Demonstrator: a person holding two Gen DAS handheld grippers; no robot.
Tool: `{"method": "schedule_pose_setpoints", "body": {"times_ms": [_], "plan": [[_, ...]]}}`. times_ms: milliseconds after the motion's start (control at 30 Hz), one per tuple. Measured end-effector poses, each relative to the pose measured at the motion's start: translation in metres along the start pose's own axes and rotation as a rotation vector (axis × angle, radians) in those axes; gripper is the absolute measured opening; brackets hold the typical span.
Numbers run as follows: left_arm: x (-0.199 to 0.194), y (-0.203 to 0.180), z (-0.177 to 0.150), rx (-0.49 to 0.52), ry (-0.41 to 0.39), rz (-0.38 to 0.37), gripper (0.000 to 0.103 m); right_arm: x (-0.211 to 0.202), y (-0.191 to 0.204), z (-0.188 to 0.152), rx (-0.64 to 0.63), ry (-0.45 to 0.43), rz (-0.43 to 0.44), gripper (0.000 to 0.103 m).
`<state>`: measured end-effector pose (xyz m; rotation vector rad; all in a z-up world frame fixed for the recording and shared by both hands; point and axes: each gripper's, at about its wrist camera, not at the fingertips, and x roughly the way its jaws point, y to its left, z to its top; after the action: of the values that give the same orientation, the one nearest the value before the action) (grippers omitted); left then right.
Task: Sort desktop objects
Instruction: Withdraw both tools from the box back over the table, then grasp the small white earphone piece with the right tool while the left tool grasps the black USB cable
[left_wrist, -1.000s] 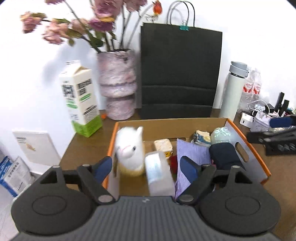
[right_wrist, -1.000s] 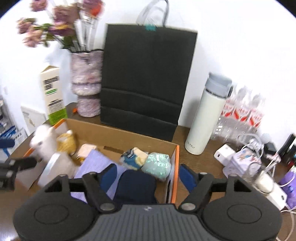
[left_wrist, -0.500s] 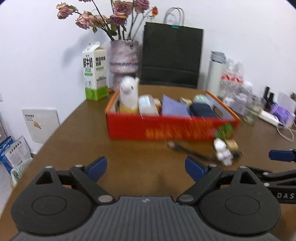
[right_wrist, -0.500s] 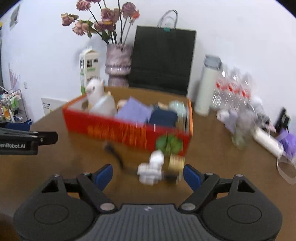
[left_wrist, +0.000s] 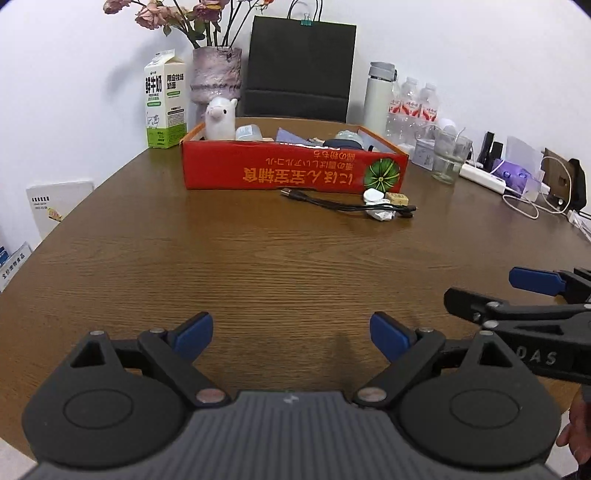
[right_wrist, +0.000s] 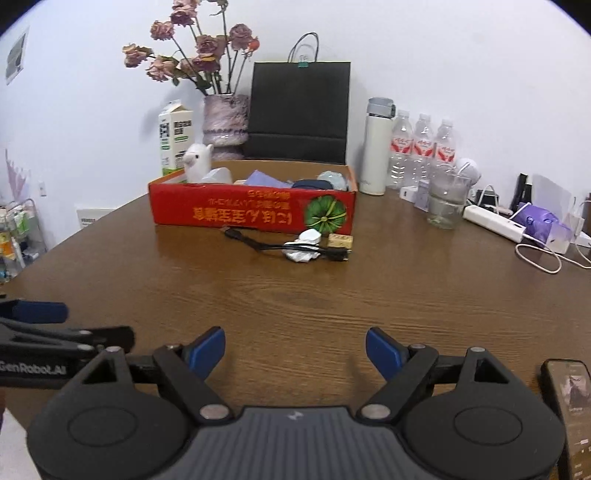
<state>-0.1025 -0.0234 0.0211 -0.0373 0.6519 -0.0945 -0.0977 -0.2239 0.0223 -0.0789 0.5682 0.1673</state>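
Observation:
A red cardboard box (left_wrist: 295, 171) (right_wrist: 255, 216) stands at the far middle of the brown table, holding a white plush alpaca (left_wrist: 221, 119) (right_wrist: 198, 162), a purple cloth and other items. In front of it lie a black cable (left_wrist: 332, 203) (right_wrist: 258, 243), crumpled white paper (left_wrist: 376, 214) (right_wrist: 301, 254) and a small tan block (left_wrist: 396, 199) (right_wrist: 340, 241). My left gripper (left_wrist: 291, 332) is open and empty near the table's front edge. My right gripper (right_wrist: 295, 349) is open and empty beside it, also showing in the left wrist view (left_wrist: 491, 295).
Behind the box stand a milk carton (left_wrist: 164, 99), a vase of dried roses (left_wrist: 216, 74), a black paper bag (left_wrist: 299, 70), a white flask (left_wrist: 378, 94) and water bottles (left_wrist: 413, 107). A glass (right_wrist: 445, 201), power strip (right_wrist: 493, 223) and cables sit right. A phone (right_wrist: 570, 402) lies near right.
Both grippers have pulled far back from above the box to the table's front edge. The box, seen close from above a second ago, is now distant.

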Motion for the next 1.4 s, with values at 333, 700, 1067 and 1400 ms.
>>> {"method": "schedule_pose_setpoints", "body": {"times_ms": [333,700,1067,1400], "plan": [[0.005,-0.003,0.002,0.016,0.023,0.036,0.093,0.008,0.004,-0.001,-0.019,0.039,0.0,0.082],[0.017,-0.004,0.004,0.019,0.045,0.027,0.093,0.02,-0.001,0.0,-0.004,0.067,0.004,0.082],[0.048,0.001,0.039,0.042,-0.002,0.017,0.083,0.055,-0.026,0.041,0.011,0.033,0.036,0.066],[0.107,0.0,0.098,0.007,0.029,-0.087,0.069,0.137,-0.045,0.097,0.063,0.024,0.105,0.05]]}}
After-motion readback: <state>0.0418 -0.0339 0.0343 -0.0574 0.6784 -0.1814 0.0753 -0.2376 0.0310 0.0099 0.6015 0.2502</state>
